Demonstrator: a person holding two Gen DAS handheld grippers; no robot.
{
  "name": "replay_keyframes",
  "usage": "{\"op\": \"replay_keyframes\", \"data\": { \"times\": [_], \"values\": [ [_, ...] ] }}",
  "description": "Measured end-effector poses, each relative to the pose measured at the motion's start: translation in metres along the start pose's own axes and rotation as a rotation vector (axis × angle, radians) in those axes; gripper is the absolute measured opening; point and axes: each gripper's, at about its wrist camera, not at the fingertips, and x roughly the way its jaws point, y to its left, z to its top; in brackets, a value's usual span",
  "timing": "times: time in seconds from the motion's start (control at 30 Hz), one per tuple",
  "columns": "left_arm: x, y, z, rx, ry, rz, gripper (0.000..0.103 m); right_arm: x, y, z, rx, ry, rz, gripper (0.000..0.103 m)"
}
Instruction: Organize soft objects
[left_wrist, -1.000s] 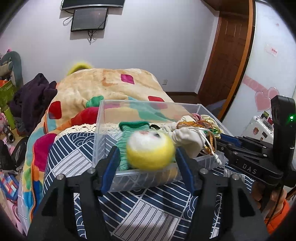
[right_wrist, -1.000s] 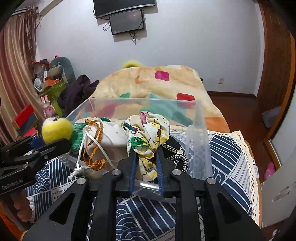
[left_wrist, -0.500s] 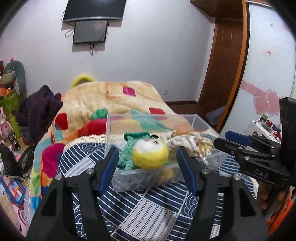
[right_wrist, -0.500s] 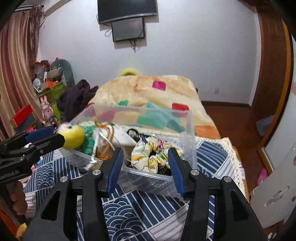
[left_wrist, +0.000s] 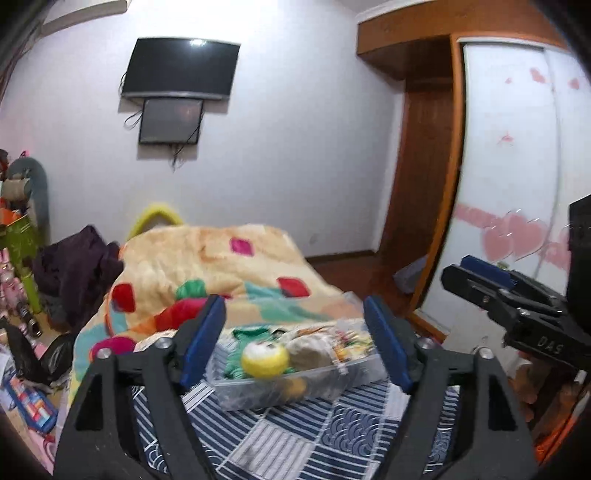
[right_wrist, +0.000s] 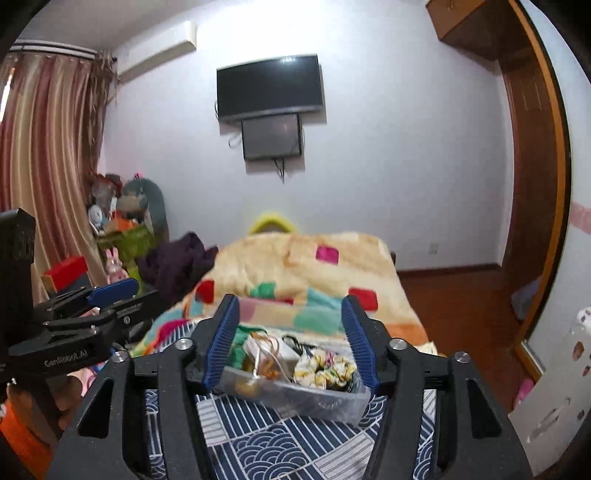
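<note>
Both tools spread wide, empty: left tool (left_wrist: 295, 339), right tool (right_wrist: 290, 341). Clear bin (right_wrist: 295, 397) of soft items sits on bed (right_wrist: 258, 443) at 12 o'clock, yellow ball (left_wrist: 265, 359) inside near edge.

left gripper (left_wrist: 294, 339): matte black plastic two-finger frame with triangular cut-outs, ridged blue pads, silver screws at the finger joints
left gripper side, at 9 o'clock in the right wrist view: white lettering, blurred
right gripper (right_wrist: 289, 341): same black frame, blue ribbed pads, four silver screws
right gripper side, at 3 o'clock in the left wrist view: "DAS" printed in white
hand (left_wrist: 524, 384): bare skin, orange sleeve below
</note>
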Motion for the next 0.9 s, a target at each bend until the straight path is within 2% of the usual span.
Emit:
{"op": "replay_keyframes", "data": {
  "times": [0.1,0.2,0.27,0.4,0.53,0.7,0.9],
  "values": [
    [-0.017,-0.008,0.004,0.013,-0.047,0.021,0.099,-0.012,0.004,0.004,-0.007,-0.048,-0.022,0.076],
    [-0.033,-0.013,0.008,0.024,-0.094,0.057,0.102,-0.022,0.006,0.005,-0.015,-0.079,-0.028,0.079],
    [-0.039,-0.013,0.01,0.019,-0.107,0.06,0.102,-0.026,0.008,0.007,-0.016,-0.089,-0.019,0.084],
    [-0.049,-0.011,0.012,0.013,-0.118,0.047,0.103,-0.034,0.012,0.003,-0.03,-0.11,-0.024,0.088],
    [-0.051,-0.01,0.013,0.017,-0.127,0.06,0.103,-0.037,0.013,0.001,-0.011,-0.13,-0.026,0.102],
    [-0.053,-0.018,0.011,0.055,-0.143,0.085,0.103,-0.04,0.013,0.002,-0.008,-0.145,-0.034,0.103],
    [-0.054,-0.022,0.01,0.06,-0.143,0.078,0.103,-0.04,0.013,-0.002,-0.003,-0.137,-0.02,0.103]
  ]
}}
